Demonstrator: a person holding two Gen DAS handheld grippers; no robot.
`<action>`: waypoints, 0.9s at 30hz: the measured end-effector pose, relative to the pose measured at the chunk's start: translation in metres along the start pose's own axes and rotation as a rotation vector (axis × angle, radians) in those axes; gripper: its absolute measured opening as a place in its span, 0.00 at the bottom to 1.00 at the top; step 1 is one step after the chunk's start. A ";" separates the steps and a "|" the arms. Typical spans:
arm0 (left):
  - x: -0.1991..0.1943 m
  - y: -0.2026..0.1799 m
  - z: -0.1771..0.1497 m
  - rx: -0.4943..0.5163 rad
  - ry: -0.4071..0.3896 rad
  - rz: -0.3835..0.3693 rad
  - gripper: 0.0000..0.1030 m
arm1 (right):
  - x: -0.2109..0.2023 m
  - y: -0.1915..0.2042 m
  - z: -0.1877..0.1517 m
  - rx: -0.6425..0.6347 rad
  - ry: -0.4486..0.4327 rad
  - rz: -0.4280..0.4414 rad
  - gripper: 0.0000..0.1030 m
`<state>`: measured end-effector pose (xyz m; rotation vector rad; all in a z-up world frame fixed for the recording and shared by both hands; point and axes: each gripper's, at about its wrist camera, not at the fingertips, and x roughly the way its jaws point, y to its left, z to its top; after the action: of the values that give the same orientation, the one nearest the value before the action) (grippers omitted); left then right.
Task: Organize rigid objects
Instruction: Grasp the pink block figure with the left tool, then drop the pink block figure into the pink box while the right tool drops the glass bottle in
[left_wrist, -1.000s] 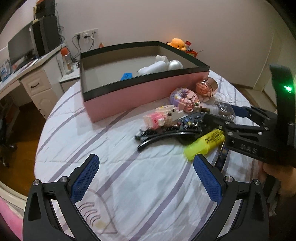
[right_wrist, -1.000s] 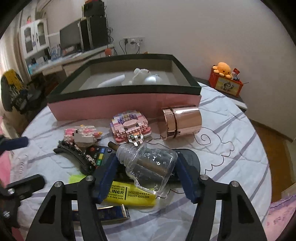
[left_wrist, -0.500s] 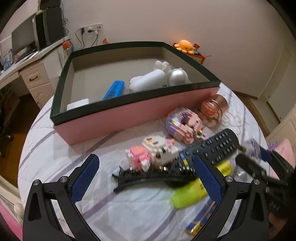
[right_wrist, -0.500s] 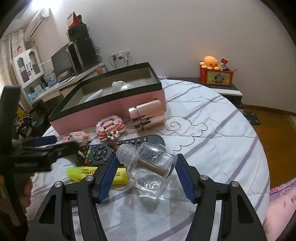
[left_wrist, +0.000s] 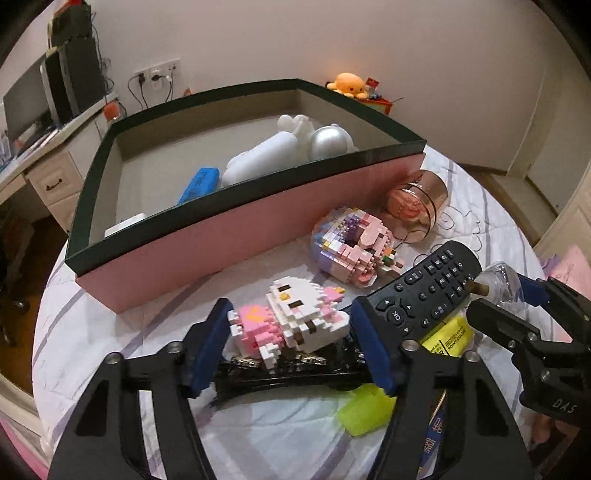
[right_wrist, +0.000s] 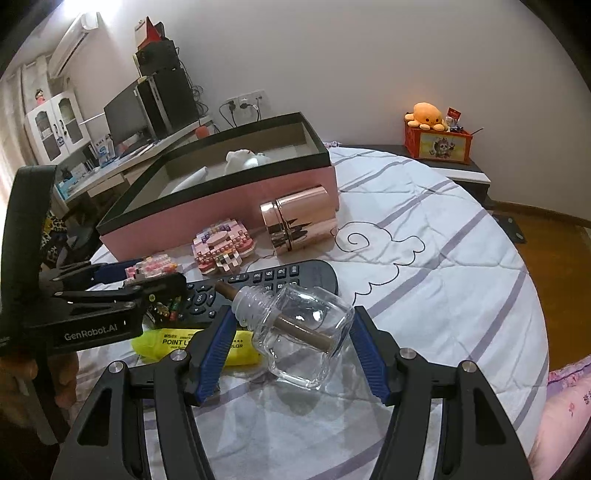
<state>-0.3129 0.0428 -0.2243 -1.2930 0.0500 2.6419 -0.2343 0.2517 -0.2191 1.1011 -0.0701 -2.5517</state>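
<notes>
A white and pink brick cat figure (left_wrist: 295, 321) lies on a black hair clip (left_wrist: 280, 373) on the striped bedspread. My left gripper (left_wrist: 291, 314) is closing on it, and its blue pads touch both sides of the figure. My right gripper (right_wrist: 291, 332) is shut on a clear glass bottle (right_wrist: 306, 328) with a brown stick inside, held just above the cover. The bottle's neck (left_wrist: 495, 277) shows at the right of the left wrist view. Behind stands the pink box (left_wrist: 258, 229) with a dark rim, holding a white bottle, a silver ball and a blue item.
A black remote (left_wrist: 424, 295), a yellow highlighter (right_wrist: 170, 341), a round pink brick model (left_wrist: 354, 247) and a rose-gold jar (right_wrist: 299, 218) lie in front of the box. A desk with a monitor stands at the back left. A hand (right_wrist: 22, 373) holds the left gripper.
My left gripper came in over the pile and its jaws narrowed around the cat figure. My right gripper drew the bottle back from the pile and rolled a little.
</notes>
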 end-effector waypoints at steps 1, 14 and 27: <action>-0.001 0.002 0.000 -0.009 0.002 -0.007 0.60 | 0.000 0.001 0.000 -0.002 0.001 -0.005 0.63; -0.039 0.012 -0.013 0.011 -0.046 0.027 0.60 | -0.012 0.007 -0.001 -0.023 -0.029 -0.068 0.63; -0.101 0.031 -0.034 -0.009 -0.138 -0.086 0.60 | -0.042 0.038 0.003 -0.070 -0.067 -0.062 0.63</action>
<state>-0.2325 -0.0081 -0.1677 -1.0865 -0.0372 2.6523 -0.1985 0.2307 -0.1806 1.0062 0.0365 -2.6246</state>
